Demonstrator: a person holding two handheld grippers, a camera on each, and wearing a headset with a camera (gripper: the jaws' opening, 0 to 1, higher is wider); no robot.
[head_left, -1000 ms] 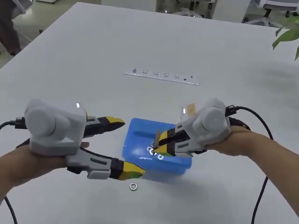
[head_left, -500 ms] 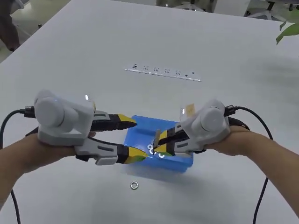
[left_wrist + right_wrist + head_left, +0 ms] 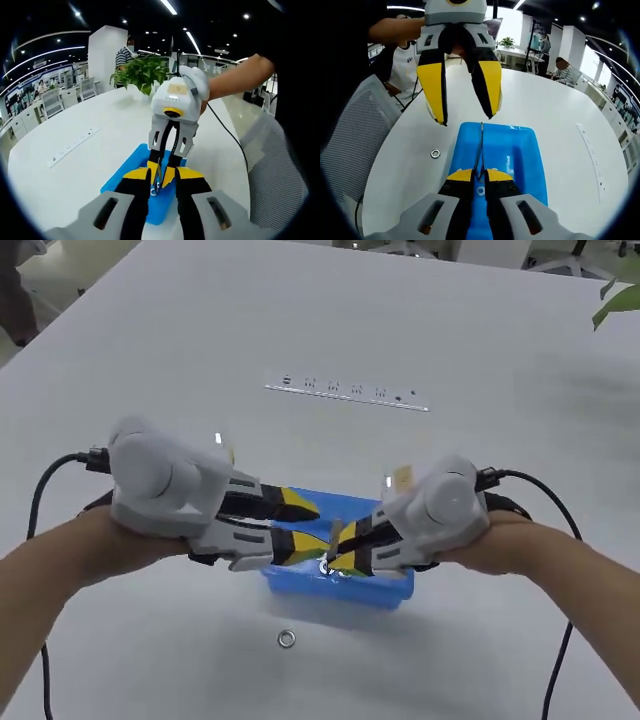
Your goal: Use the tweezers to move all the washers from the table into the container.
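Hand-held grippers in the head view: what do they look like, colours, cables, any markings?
The left hand-held gripper and right hand-held gripper match. Each has a rounded pale grey body and grey jaw arms that turn black, then end in yellow tips with black edging. Each body carries a small white light, and a black cable runs from its rear. The person's forearms are bare.

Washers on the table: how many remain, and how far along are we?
Done: at least one small metal washer lies in the blue plastic container. In hand: the right gripper is shut on the thin metal tweezers, tips over the container; whether they carry a washer is unclear. The left gripper is open beside them. Left: one loose metal ring washer on the white table, near the container.
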